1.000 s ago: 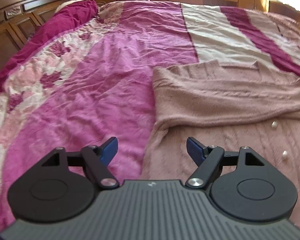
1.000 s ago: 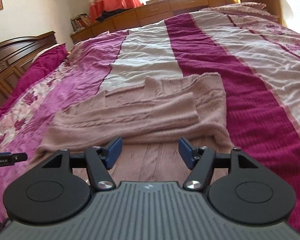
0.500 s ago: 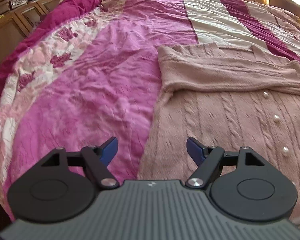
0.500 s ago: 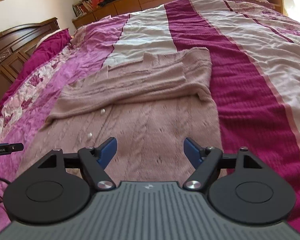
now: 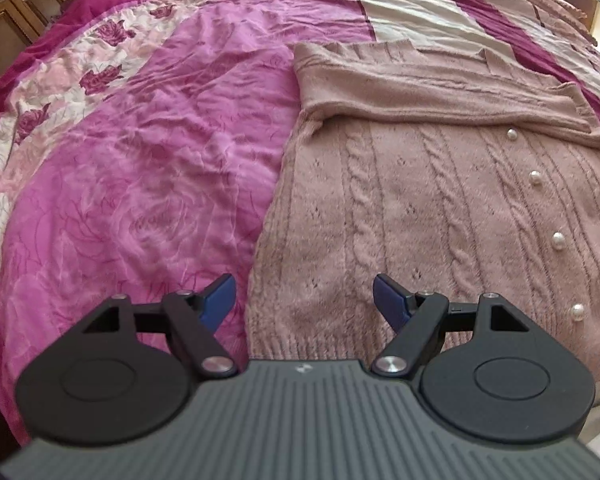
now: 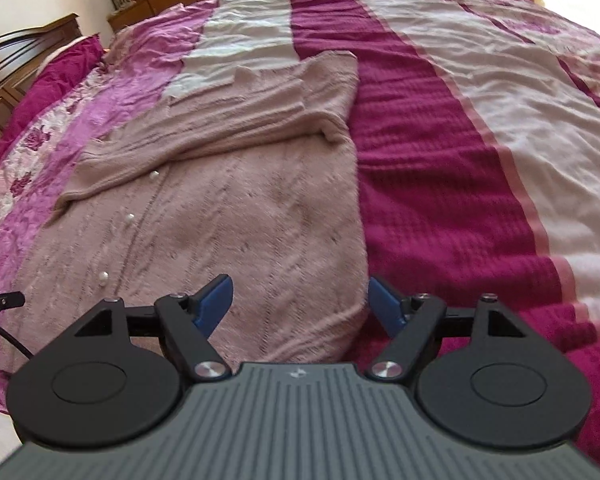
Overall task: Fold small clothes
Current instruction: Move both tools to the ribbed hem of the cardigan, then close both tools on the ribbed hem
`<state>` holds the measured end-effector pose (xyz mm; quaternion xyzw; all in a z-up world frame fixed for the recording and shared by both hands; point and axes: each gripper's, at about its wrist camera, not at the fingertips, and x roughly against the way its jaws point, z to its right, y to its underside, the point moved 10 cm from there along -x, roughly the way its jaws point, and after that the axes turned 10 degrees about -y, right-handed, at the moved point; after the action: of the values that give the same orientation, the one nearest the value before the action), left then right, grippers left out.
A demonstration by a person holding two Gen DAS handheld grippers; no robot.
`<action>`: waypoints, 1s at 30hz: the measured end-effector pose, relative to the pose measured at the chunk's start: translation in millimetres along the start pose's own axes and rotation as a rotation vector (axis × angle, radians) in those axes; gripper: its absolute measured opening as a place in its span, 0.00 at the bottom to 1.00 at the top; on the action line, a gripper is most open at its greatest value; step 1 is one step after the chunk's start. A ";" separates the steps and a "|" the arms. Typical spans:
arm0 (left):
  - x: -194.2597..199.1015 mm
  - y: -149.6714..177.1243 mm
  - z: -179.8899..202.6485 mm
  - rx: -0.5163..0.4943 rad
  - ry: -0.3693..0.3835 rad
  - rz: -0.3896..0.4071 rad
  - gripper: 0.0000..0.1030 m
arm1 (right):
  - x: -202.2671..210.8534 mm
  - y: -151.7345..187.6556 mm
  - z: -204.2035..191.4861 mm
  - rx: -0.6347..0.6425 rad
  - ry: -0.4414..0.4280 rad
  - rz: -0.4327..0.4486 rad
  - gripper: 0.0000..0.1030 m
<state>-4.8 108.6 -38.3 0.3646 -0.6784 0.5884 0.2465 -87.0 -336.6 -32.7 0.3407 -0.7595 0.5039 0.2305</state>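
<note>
Two tongs gaping and empty, left tongs (image 5: 303, 296) over the cardigan's (image 5: 440, 208) left hem edge, right tongs (image 6: 300, 300), freshly widened, over its right edge, bedspread (image 6: 440, 168) bare either side.

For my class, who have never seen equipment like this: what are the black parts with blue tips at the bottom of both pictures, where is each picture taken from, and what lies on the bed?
Each picture comes from a camera mounted on a hand-held gripper, looking forward along its two blue-tipped jaws. One shows the left gripper, the other the right gripper. Both stand open and hold nothing; the right one's jaws have just been opening. On the pink and white bedspread lies a dusty-pink knitted cardigan with pearl buttons, its sleeves folded across the chest. The left gripper is over the cardigan's left bottom corner, the right over its right bottom corner.
</note>
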 end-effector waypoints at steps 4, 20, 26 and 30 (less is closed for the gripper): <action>-3.7 6.6 -0.2 0.004 0.004 -0.020 0.74 | -11.9 8.1 5.8 -0.029 0.011 -0.052 0.78; -16.2 19.0 0.6 0.050 0.103 -0.067 0.74 | -27.9 26.7 -4.9 0.025 -0.062 -0.171 0.86; -16.6 17.4 6.3 0.045 0.124 -0.052 0.73 | -32.3 28.4 -6.9 0.037 -0.074 -0.169 0.87; -13.8 16.3 10.5 0.043 0.143 -0.035 0.63 | -33.1 28.9 -10.1 0.056 -0.075 -0.163 0.82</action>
<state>-8.1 101.9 -60.8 0.3386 -0.6398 0.6230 0.2966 -86.7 -310.3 -69.4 0.4263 -0.7230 0.4916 0.2323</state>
